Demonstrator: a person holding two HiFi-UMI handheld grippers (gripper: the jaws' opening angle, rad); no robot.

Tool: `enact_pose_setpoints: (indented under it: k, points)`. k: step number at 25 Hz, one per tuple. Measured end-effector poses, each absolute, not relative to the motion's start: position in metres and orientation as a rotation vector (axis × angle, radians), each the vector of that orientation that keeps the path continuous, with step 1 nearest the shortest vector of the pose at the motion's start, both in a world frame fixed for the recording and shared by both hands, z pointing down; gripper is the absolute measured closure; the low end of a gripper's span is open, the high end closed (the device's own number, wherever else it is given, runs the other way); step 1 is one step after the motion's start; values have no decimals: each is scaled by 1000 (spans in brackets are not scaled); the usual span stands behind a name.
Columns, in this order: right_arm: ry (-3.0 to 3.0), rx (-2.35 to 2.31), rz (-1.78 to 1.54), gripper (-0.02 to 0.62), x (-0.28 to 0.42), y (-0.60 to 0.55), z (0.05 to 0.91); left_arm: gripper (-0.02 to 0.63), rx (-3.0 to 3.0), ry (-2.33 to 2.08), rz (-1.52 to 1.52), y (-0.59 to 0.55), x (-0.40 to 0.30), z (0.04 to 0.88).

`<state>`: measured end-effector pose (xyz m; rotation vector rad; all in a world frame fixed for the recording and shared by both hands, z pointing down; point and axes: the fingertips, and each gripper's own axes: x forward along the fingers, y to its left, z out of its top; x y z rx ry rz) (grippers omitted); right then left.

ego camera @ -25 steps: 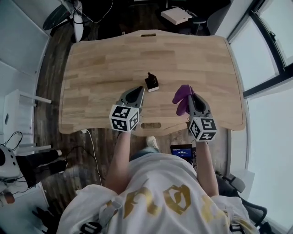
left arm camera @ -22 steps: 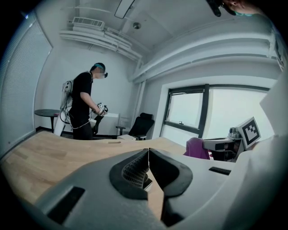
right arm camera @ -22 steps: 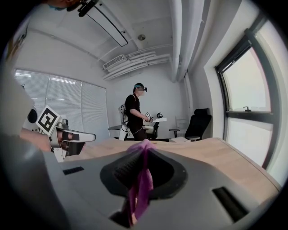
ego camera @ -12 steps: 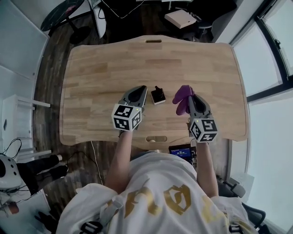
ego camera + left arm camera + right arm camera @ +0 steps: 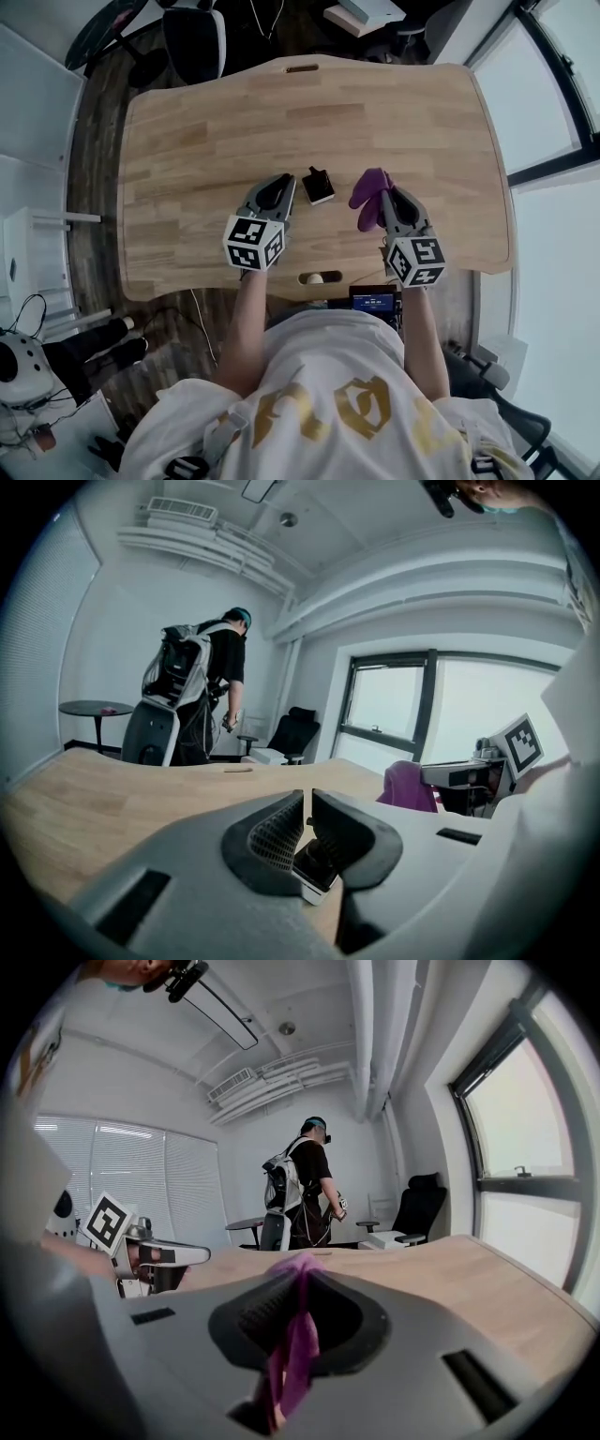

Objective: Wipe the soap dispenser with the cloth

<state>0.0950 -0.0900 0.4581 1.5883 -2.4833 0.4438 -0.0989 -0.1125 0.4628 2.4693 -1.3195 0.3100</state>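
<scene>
Nearest you, your left gripper (image 5: 279, 183) has its fingers (image 5: 272, 834) pressed together with nothing between them. Your right gripper (image 5: 385, 194) has its fingers (image 5: 253, 1321) clamped on the purple cloth (image 5: 369, 190), which bunches up past the tips and hangs down between them.

The soap dispenser (image 5: 318, 186) sits on the worktop (image 5: 206, 122) between the two grippers and a little ahead of their tips. It lies just to the right of your left fingers, and to the left of the cloth with bare wood between. Your left fingers are the nearer to it; the cloth hand has the wider gap to cross, so the wipe likely calls for a sideways move to your left. The dispenser's long axis appears to run away from you, nozzle end slightly left (whether it stands or lies, the steep view does not settle).

Count: one dispenser, one cloth, two grippers. Beyond the far edge stands one person with a backpack (image 5: 305, 1190).
</scene>
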Motion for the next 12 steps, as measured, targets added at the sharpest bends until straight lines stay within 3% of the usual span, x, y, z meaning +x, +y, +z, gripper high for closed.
enact_pose_setpoints:
  k: [12]
  points:
    - [-2513,1500,479,560,88,-119,484,594,2483,-1350,317,-127,-112,473]
